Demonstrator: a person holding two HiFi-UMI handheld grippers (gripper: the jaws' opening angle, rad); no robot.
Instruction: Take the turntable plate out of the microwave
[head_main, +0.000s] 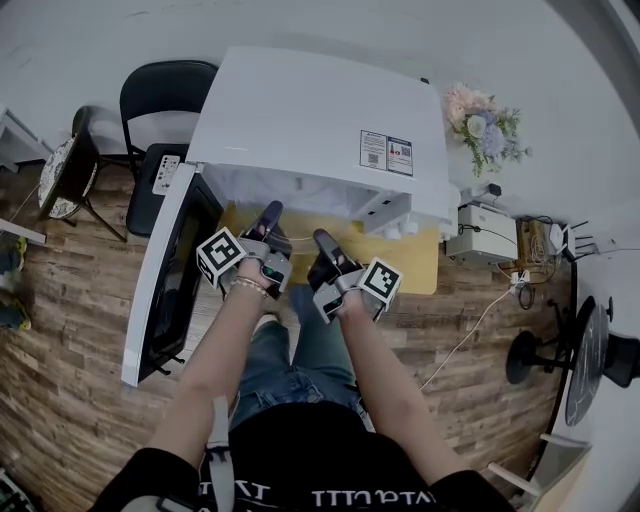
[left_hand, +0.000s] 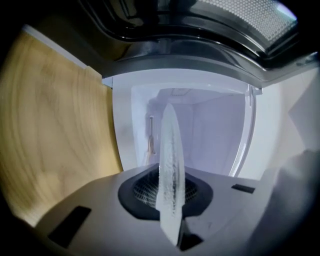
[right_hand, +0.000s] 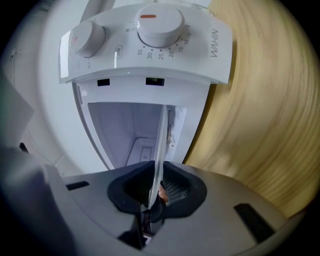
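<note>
The white microwave (head_main: 320, 110) stands on a yellow tabletop (head_main: 420, 265) with its door (head_main: 160, 270) swung open to the left. Both grippers reach into its opening. My left gripper (head_main: 270, 212) is shut on the clear glass turntable plate (left_hand: 171, 150), which shows edge-on between its jaws (left_hand: 170, 200) in front of the white cavity (left_hand: 210, 130). My right gripper (head_main: 322, 240) is shut on the same plate (right_hand: 162, 135), whose thin rim runs between its jaws (right_hand: 155, 192). In the head view the glass itself is hard to make out.
The control panel (right_hand: 150, 40) with two knobs lies just beside the right gripper. A black chair (head_main: 165, 100) stands behind the door. Flowers (head_main: 485, 125), a white box (head_main: 485, 230) and cables (head_main: 470, 330) sit to the right on the wooden floor.
</note>
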